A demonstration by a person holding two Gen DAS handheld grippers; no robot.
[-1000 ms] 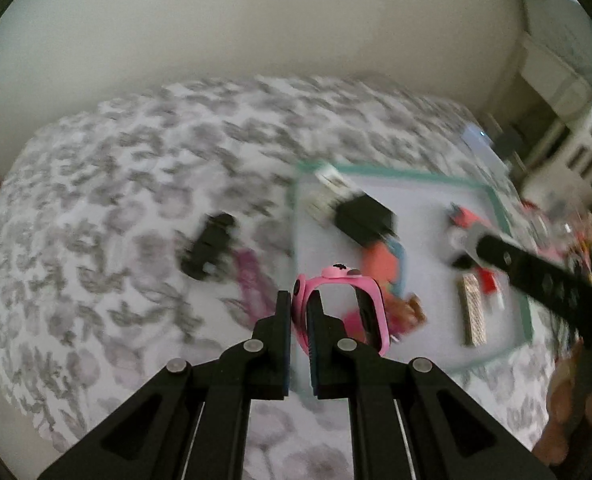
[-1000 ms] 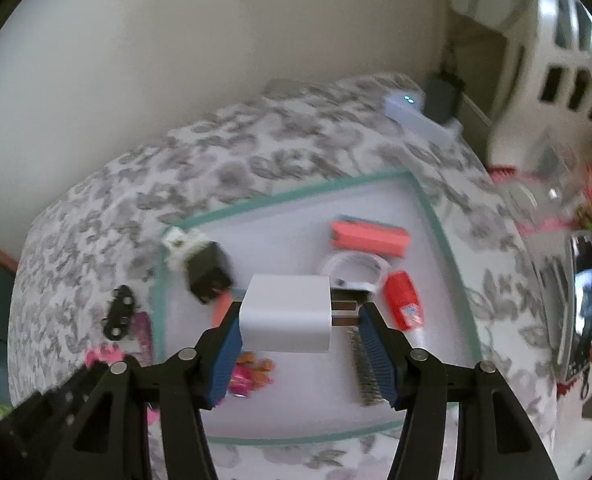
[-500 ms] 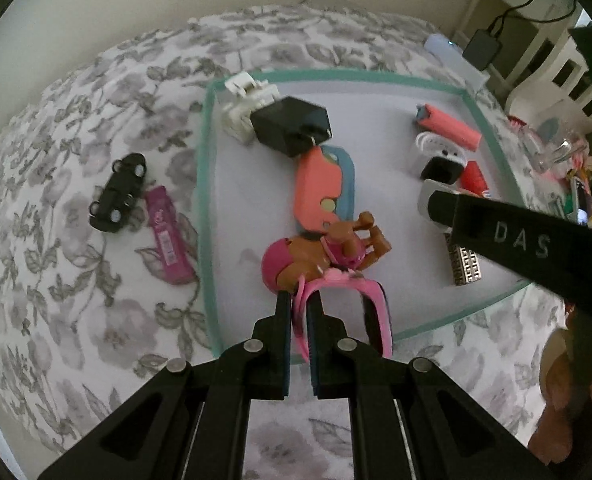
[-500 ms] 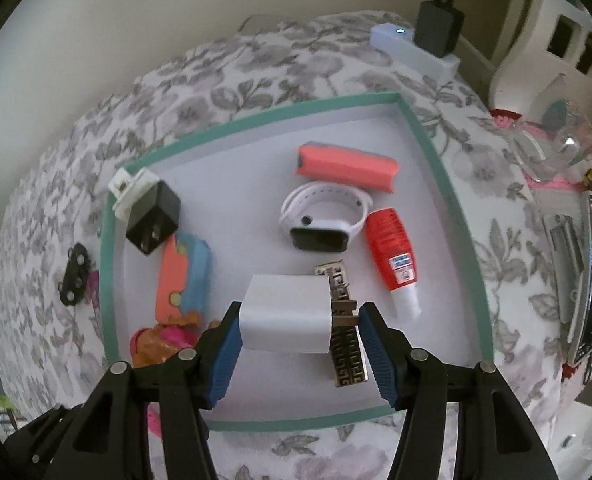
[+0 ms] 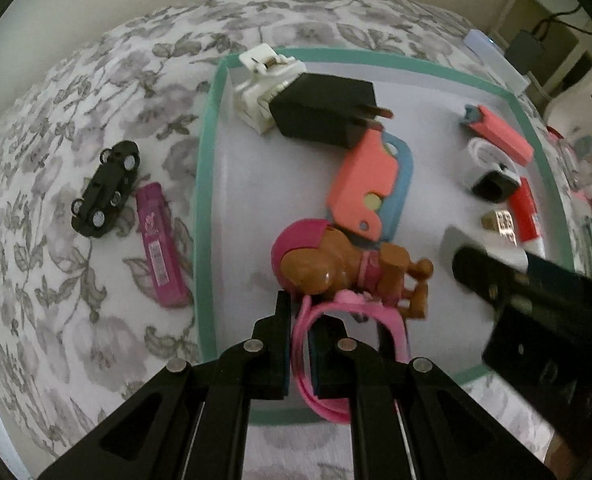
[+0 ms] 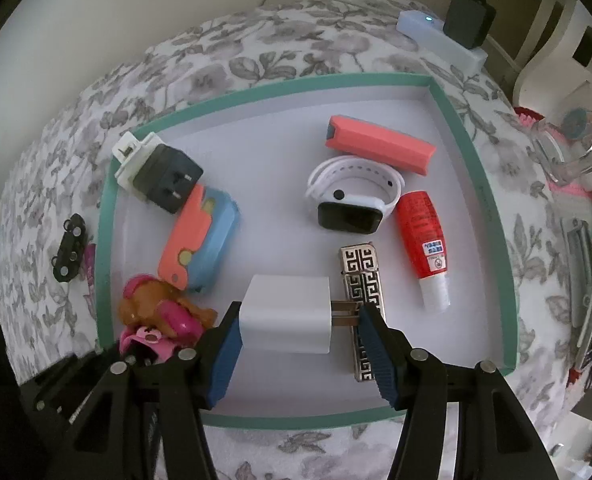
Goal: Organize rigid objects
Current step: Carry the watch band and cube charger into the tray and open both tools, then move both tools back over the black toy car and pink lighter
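Left gripper (image 5: 299,344): matte black angular arms, silver round screws at pivots. Right gripper (image 6: 299,344): same black frame, ribbed blue finger pads; white lettering on its side, possibly "DAS"

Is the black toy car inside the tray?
No, the toy car lies on the floral cloth outside the tray's green rim, beside a pink bar.

Both wrist views steeply down, tray (image 5: 206,128) shared

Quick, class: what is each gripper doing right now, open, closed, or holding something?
Left gripper: closed on the pink watch.
Right gripper: closed on the white charger.
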